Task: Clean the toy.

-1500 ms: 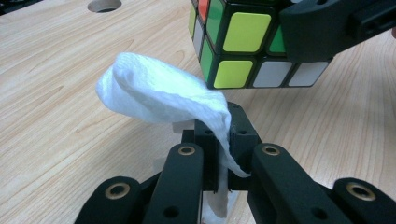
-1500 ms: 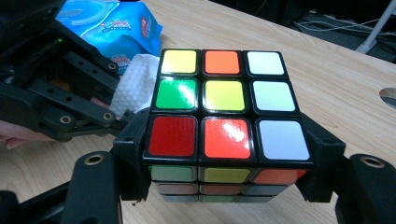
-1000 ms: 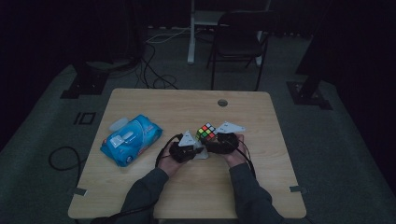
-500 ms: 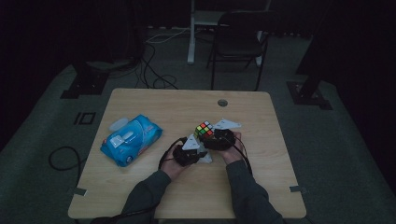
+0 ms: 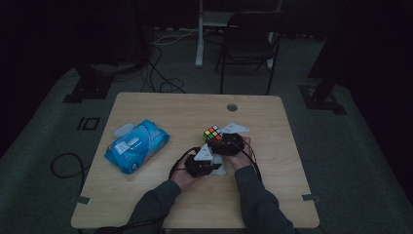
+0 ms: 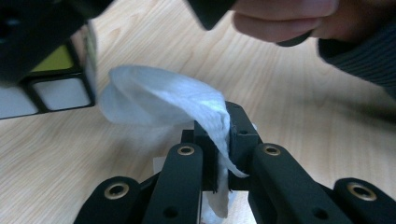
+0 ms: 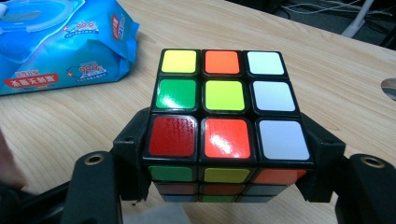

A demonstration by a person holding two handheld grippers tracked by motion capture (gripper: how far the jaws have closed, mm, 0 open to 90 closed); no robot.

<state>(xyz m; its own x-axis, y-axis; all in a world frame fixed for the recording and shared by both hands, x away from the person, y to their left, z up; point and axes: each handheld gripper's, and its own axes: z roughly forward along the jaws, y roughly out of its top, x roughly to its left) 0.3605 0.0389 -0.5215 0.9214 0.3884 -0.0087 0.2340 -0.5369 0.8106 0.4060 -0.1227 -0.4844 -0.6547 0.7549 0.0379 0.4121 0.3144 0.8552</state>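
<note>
A scrambled Rubik's cube [image 7: 224, 107] sits between the jaws of my right gripper [image 7: 229, 142], which is shut on its two sides and holds it above the wooden table [image 5: 146, 195]. In the high view the cube [image 5: 212, 134] is at the table's middle, with the right gripper [image 5: 221, 142] behind it. My left gripper [image 6: 224, 126] is shut on a crumpled white wet wipe [image 6: 163, 98]. The wipe's free end reaches up to a white tile of the cube [image 6: 56, 88]. In the high view the left gripper [image 5: 210, 165] lies just in front of the cube.
A blue pack of wet wipes [image 5: 136, 146] lies on the table's left half, also seen as the blue pack [image 7: 56, 42] beyond the cube. A round cable hole [image 5: 232, 107] is near the far edge. A black chair [image 5: 248, 44] stands behind the table.
The left gripper with the wipe has edged a little to the right, closer under the cube. The cube has shifted slightly left. Both grips are unchanged.
</note>
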